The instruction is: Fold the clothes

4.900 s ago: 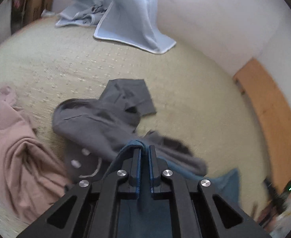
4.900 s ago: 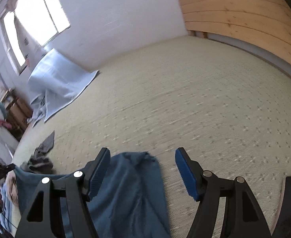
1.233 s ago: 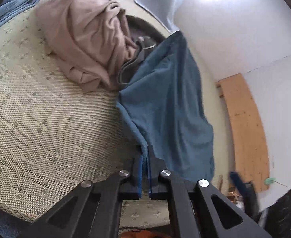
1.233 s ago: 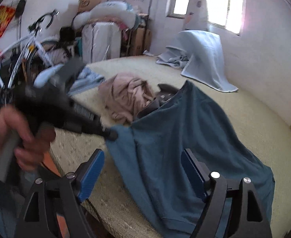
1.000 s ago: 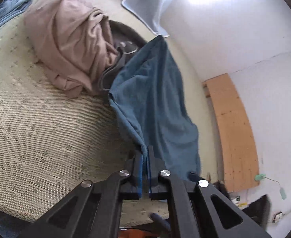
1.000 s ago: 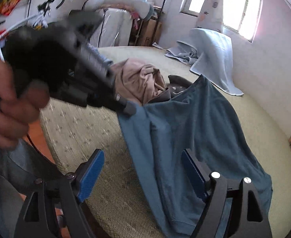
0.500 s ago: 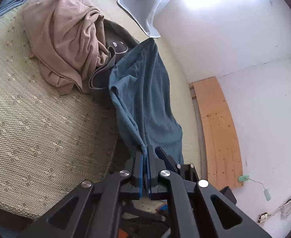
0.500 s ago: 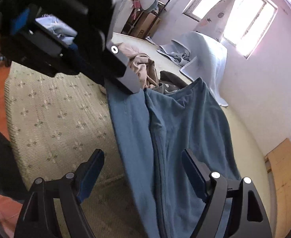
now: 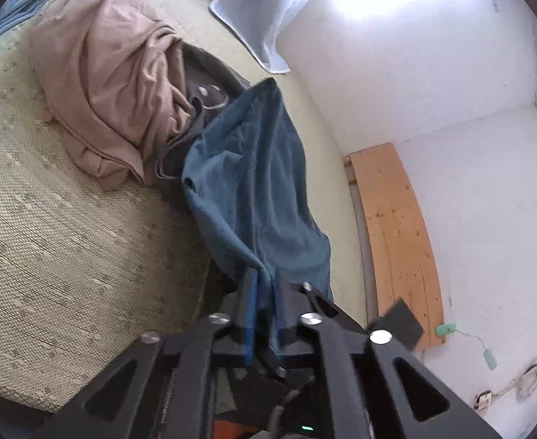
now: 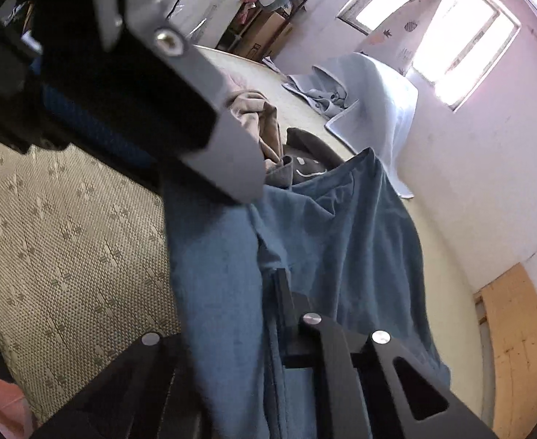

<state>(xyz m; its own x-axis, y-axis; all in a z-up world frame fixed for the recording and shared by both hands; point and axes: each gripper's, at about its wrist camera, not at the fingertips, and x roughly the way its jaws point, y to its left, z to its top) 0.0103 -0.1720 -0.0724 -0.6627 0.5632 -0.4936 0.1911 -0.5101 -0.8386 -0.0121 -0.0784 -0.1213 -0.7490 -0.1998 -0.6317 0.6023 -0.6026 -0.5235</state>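
**Bed mat, blue garment passing between two grippers**

White-walled bedroom, bright window [image 10: 451, 40] at the far side, wooden board [image 9: 396, 241] along the bed's right edge. Bed [image 9: 49, 237] covered in a woven beige patterned mat. Clothes pile near the far-left part of the bed: tan garment [image 9: 104, 73] bunched up, dark grey garment [image 9: 202, 84] under and beside it. Pale blue blanket [image 10: 374, 109] draped at the far edge under the window.

Blue garment [image 9: 254, 183] runs from the pile, where its far end rests on the grey garment, down toward the near edge of the bed and both grippers.

Left gripper [image 9: 265, 311]: jaws have just been opening, now a little apart. A bunched fold of the blue garment hangs in the gap, lying against the right finger; blue pad of the left finger shows clear of the cloth. Not clamped.

Right gripper [image 10: 279, 314]: jaws have just been closing, now together on an edge of the blue garment; cloth drapes over its left finger and hides it, only the right finger [image 10: 286, 300] shows, pressed to the fold. In the right wrist view the left gripper's body fills the top-left, very close, with the garment hanging from under it down to the right jaws. The two grippers sit just beside each other at the bed's near edge.
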